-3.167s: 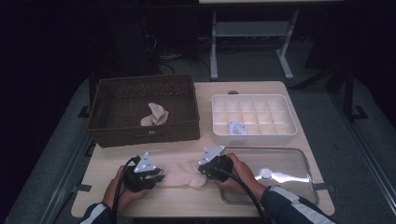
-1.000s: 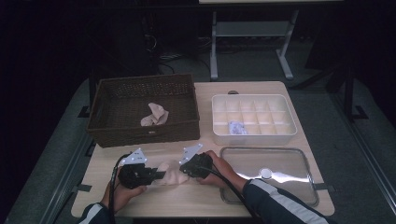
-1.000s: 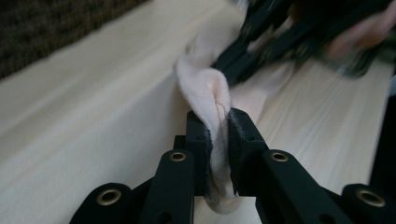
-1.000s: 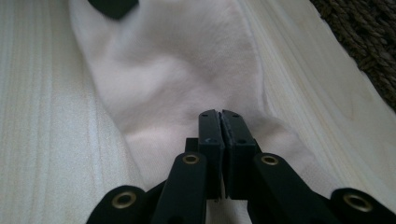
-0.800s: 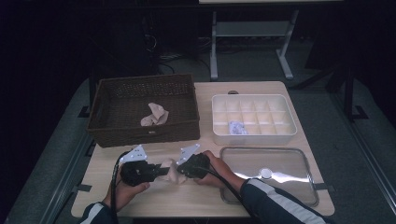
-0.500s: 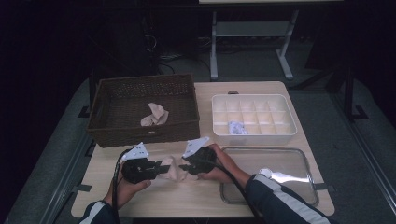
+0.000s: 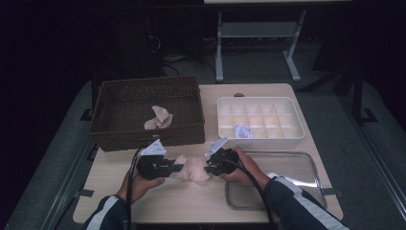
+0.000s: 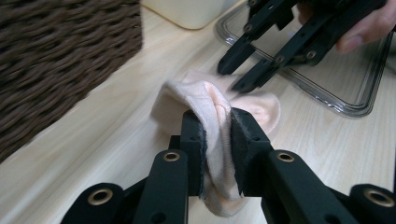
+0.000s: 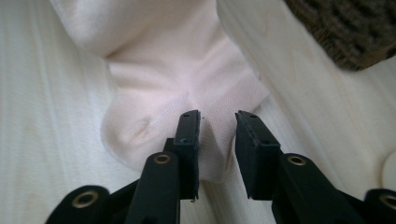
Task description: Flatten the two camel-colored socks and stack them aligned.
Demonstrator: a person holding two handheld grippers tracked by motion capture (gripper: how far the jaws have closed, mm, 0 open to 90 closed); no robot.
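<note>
A pale pink sock (image 7: 194, 168) lies bunched on the wooden table between my two grippers. My left gripper (image 7: 178, 167) comes in from the left and is shut on a raised fold of the sock (image 8: 212, 100); the pads pinch the fabric from both sides. My right gripper (image 7: 207, 168) faces it from the right. Its jaws (image 9: 217, 116) stand a little apart over the sock's (image 9: 159, 60) flat end and have just been closing, with fabric showing in the gap and the pads not pressing. The right gripper's tips (image 8: 233, 79) also appear in the left gripper view, at the sock's far edge.
A brown wicker basket (image 7: 143, 129) stands just behind the grippers with another pale sock (image 7: 159, 117) inside. At the back right is a white compartment box (image 7: 261, 141) holding a small white item (image 7: 243, 131). A clear tray (image 7: 306, 160) lies under the right forearm.
Both grippers have shifted a little away from the person, toward the basket. The sock, earlier spread out between them, is now bunched up.
</note>
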